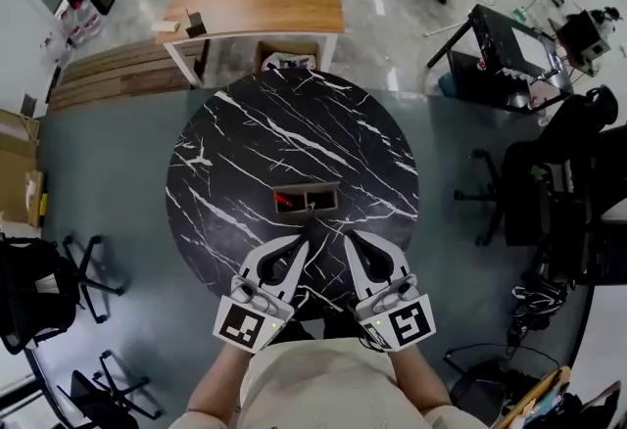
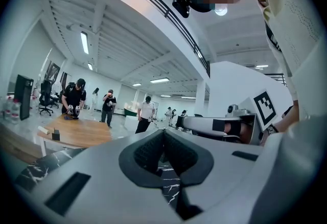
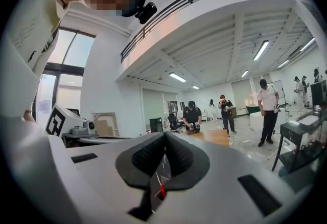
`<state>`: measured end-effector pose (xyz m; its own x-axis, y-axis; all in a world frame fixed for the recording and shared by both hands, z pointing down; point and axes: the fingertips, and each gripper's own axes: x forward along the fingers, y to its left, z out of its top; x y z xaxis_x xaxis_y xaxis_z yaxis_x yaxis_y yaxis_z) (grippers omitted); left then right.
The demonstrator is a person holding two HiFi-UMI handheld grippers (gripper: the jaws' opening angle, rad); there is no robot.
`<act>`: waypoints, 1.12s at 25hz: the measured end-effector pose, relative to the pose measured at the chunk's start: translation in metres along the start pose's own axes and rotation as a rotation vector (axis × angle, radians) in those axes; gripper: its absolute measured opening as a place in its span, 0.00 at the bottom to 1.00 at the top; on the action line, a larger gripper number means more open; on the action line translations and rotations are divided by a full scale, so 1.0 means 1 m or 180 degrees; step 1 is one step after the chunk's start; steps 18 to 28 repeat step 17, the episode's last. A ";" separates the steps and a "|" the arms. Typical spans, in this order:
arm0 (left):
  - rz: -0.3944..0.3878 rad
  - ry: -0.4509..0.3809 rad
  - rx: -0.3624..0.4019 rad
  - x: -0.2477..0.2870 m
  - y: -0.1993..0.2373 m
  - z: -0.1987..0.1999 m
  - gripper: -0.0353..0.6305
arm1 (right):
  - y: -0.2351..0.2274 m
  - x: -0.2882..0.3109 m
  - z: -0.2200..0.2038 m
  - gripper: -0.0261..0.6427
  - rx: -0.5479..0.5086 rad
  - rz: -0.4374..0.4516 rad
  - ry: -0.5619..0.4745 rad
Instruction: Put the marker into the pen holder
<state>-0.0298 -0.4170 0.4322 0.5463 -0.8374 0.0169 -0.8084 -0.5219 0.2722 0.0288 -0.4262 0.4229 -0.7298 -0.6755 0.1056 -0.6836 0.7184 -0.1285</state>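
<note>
Black, white-veined marble made up the round worktop [image 1: 225, 153], and at its middle stood the brown pen holder [image 1: 308, 187] with the red marker [image 1: 284, 199] lying in its left compartment. Both claws hung just on the near side of the holder, clear of it: the left claw [image 1: 297, 242] was pressed together on nothing, and the right claw [image 1: 350, 237] was likewise closed tight and empty.

Legible text, brands, numbers: none are showing anywhere.
Printed signs: a black-and-white square marker is showing on the left white cube [image 1: 245, 324] of the left gripper [image 1: 297, 246], near left. Another is showing on the right white cube [image 1: 409, 324] of the right gripper [image 1: 350, 241], near right.
</note>
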 end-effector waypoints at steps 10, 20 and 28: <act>0.0110 -0.0103 0.0044 -0.013 -0.008 0.010 0.07 | 0.023 -0.002 0.010 0.06 -0.0150 0.0217 -0.0042; 0.0125 -0.0083 0.0005 -0.018 -0.017 0.000 0.07 | 0.032 -0.006 0.002 0.06 -0.0123 0.0289 0.0008; 0.0125 -0.0083 0.0005 -0.018 -0.017 0.000 0.07 | 0.032 -0.006 0.002 0.06 -0.0123 0.0289 0.0008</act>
